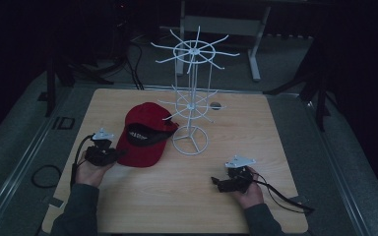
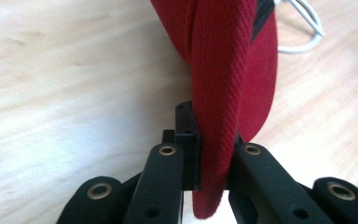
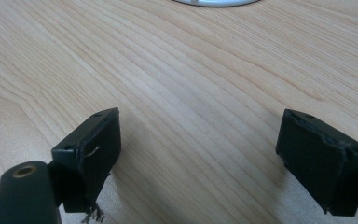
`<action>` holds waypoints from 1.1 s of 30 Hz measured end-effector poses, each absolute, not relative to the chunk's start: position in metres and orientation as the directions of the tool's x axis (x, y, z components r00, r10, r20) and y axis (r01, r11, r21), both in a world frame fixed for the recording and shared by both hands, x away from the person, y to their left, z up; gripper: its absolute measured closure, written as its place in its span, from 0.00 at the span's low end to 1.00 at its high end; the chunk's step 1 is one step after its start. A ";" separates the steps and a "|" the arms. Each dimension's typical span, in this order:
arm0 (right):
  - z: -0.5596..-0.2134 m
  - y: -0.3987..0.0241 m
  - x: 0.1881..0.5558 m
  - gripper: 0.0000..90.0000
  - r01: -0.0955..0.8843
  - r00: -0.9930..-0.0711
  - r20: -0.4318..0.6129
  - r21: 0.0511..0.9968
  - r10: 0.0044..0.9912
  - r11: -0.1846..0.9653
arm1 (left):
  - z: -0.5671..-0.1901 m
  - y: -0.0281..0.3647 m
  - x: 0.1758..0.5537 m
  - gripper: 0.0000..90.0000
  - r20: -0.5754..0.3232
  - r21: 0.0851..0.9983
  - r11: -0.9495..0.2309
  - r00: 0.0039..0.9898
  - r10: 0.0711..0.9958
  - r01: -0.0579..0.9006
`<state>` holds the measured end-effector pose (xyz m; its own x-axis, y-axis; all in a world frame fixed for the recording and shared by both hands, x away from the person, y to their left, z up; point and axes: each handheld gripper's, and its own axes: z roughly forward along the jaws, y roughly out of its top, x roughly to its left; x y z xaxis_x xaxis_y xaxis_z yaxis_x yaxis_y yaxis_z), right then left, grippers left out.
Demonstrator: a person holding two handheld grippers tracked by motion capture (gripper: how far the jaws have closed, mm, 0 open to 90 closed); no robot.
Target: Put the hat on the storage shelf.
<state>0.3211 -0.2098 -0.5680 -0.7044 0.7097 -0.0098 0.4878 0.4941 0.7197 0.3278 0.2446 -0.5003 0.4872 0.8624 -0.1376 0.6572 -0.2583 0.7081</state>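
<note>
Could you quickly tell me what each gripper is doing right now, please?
Left gripper: closed on the brim of the red cap.
Right gripper: open, holding nothing, above the wooden table.

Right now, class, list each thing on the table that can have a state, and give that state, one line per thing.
red cap: lying on the table, brim edge pinched.
left gripper: shut on the red cap's brim.
right gripper: open, nothing between its jaws, low over the wood.
white wire rack: upright, hooks bare.
table: bears the cap and rack.
</note>
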 end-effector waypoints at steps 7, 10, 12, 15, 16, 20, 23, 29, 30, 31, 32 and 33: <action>-0.568 -0.210 0.321 0.15 0.488 -0.704 -0.010 0.720 0.710 0.494 | -0.500 0.250 0.328 0.96 -0.123 0.729 -0.233 0.458 0.880 0.644; -0.568 -0.210 0.321 0.15 0.488 -0.704 -0.010 0.720 0.710 0.494 | -0.499 0.250 0.328 0.96 -0.100 0.737 -0.242 0.457 0.884 0.631; -0.568 -0.210 0.321 0.15 0.488 -0.705 -0.011 0.719 0.710 0.495 | -0.498 0.249 0.328 0.96 -0.083 0.744 -0.246 0.450 0.889 0.622; -0.568 -0.210 0.321 0.15 0.488 -0.704 -0.010 0.720 0.710 0.494 | -0.495 0.250 0.329 0.96 -0.061 0.753 -0.245 0.435 0.899 0.611; -0.568 -0.210 0.321 0.15 0.488 -0.705 -0.010 0.720 0.709 0.494 | -0.495 0.250 0.329 0.96 -0.061 0.753 -0.245 0.435 0.899 0.611; -0.568 -0.210 0.321 0.15 0.487 -0.705 -0.010 0.720 0.709 0.495 | -0.491 0.252 0.329 0.96 -0.064 0.765 -0.232 0.429 0.901 0.601; -0.568 -0.210 0.321 0.15 0.486 -0.706 -0.012 0.719 0.708 0.496 | -0.488 0.252 0.327 0.96 -0.053 0.772 -0.232 0.424 0.904 0.591; -0.568 -0.210 0.321 0.15 0.489 -0.704 -0.009 0.719 0.710 0.493 | -0.480 0.254 0.325 0.96 -0.039 0.796 -0.221 0.412 0.911 0.564; -0.568 -0.210 0.321 0.15 0.488 -0.704 -0.010 0.720 0.710 0.494 | -0.478 0.255 0.325 0.96 -0.034 0.800 -0.221 0.410 0.912 0.558; -0.568 -0.210 0.321 0.15 0.488 -0.704 -0.009 0.720 0.710 0.493 | -0.477 0.255 0.325 0.96 -0.033 0.801 -0.220 0.408 0.912 0.556; -0.568 -0.210 0.321 0.15 0.488 -0.704 -0.009 0.720 0.710 0.494 | -0.476 0.254 0.325 0.96 -0.033 0.805 -0.216 0.404 0.914 0.553; -0.568 -0.210 0.321 0.15 0.488 -0.704 -0.009 0.720 0.710 0.493 | -0.474 0.255 0.325 0.96 -0.030 0.808 -0.215 0.402 0.915 0.548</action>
